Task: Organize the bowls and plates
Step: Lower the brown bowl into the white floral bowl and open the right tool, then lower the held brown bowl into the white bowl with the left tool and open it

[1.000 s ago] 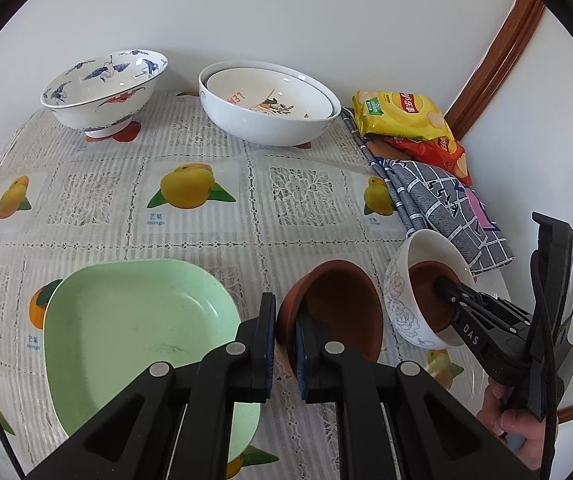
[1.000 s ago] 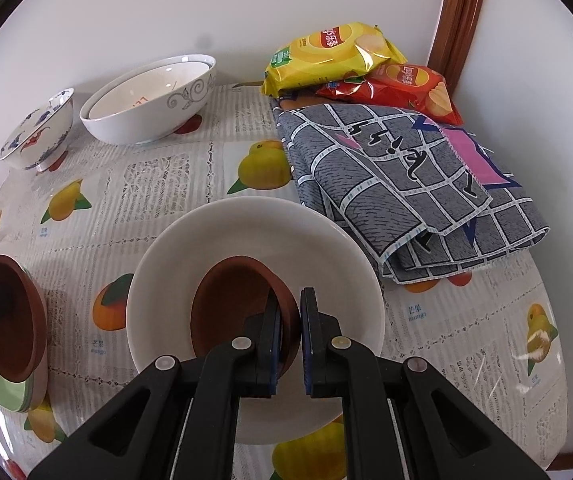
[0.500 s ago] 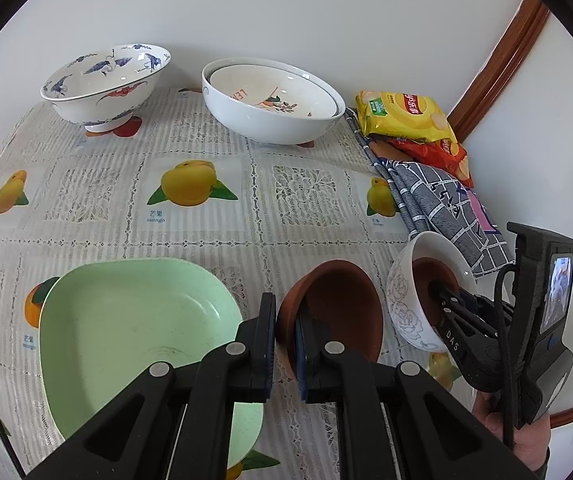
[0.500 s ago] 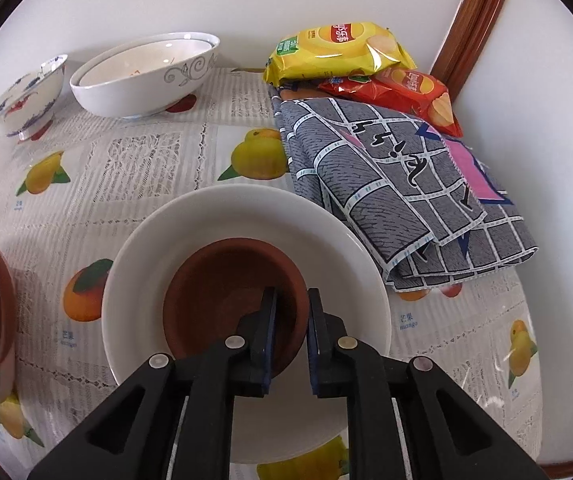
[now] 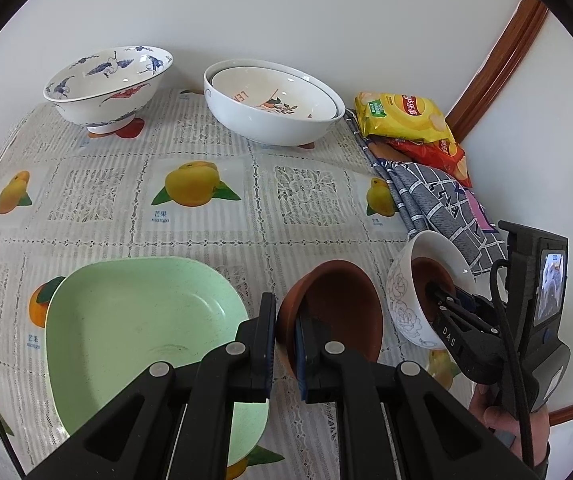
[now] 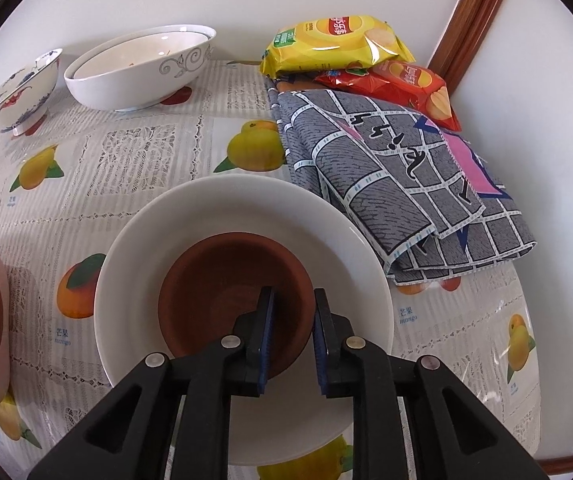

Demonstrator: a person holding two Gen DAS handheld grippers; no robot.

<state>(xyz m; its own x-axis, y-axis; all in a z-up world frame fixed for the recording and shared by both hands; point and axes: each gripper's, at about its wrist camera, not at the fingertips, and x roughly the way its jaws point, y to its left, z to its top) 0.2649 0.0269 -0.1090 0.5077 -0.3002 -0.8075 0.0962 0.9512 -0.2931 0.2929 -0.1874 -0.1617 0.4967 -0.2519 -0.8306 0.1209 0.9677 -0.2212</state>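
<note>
Left gripper [image 5: 285, 344]: jaws nearly closed, pinching the near rim of a brown bowl [image 5: 340, 312]; the bowl is tilted, its opening turned toward the camera, one pad inside the rim and one outside.
Green plate [image 5: 126, 340]: squarish, lying on the bench just left of the left jaws; the gripped brown bowl sits right of its edge (whether the two touch I cannot tell).
Right gripper [image 6: 291, 334]: jaws parted a little, straddling the near rim of a second brown bowl [image 6: 230, 292]; left pad inside the bowl, right pad outside; a gap shows beside the rim, so no firm hold can be seen.
White bowl [image 6: 190, 240]: holds the second brown bowl nested inside, directly ahead of and beneath the right jaws; in the left view it appears tipped, flower pattern on its outer wall [image 5: 404, 304].
Far of the jaws: a blue-patterned footed bowl [image 5: 106, 84] and, beside it, two stacked white bowls [image 5: 274, 108], both at the back of the bench [image 5: 126, 184].
Right of the right jaws: a folded grey checked cloth [image 6: 398, 184]; beyond it a yellow crisp packet [image 6: 334, 44] lying over a red one [image 6: 410, 84] (near the wall corner).
Bench cover: a pale lace-and-fruit printed cloth.
</note>
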